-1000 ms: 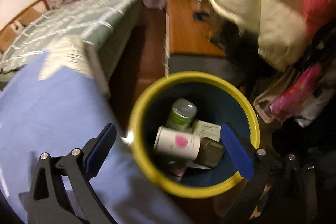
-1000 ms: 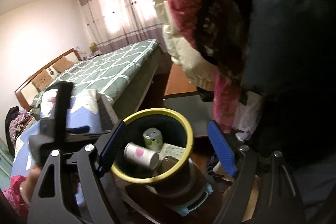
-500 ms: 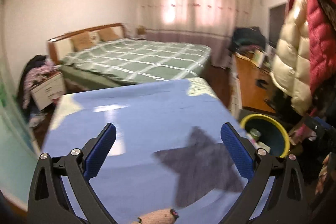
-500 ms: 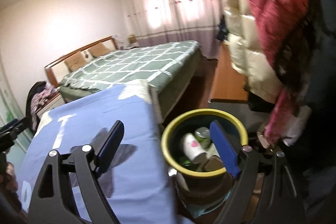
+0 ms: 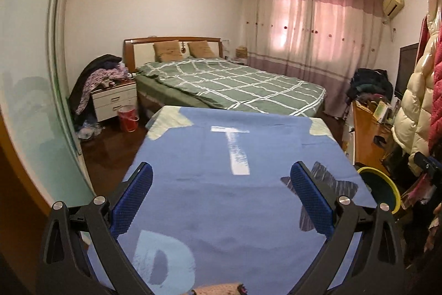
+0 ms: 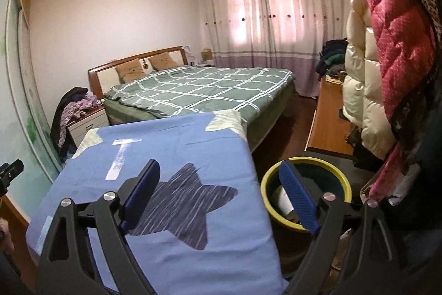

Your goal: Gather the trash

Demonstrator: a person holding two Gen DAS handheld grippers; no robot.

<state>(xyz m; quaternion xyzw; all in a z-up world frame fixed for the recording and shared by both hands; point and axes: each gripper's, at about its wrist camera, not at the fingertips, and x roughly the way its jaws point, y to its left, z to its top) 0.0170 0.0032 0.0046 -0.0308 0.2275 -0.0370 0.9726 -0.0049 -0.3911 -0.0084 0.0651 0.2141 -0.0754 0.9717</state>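
Note:
A dark bin with a yellow rim (image 6: 306,201) stands on the floor to the right of a table under a blue cloth (image 6: 165,156). It also shows at the right edge of the left wrist view (image 5: 379,191). A white cup (image 6: 284,198) lies inside it, partly hidden by my right finger. My left gripper (image 5: 222,201) is open and empty above the blue cloth (image 5: 221,184). My right gripper (image 6: 221,195) is open and empty, over the table's right edge and the bin.
A green checked bed (image 5: 229,85) lies behind the table. A nightstand (image 5: 114,100) and red bucket (image 5: 128,118) stand at the left. A wooden desk (image 6: 327,118) and hanging coats (image 6: 386,60) crowd the right side.
Both grippers have pulled up and back from the bin. The left one has swung left over the blue cloth. The right one has risen and turned toward the table.

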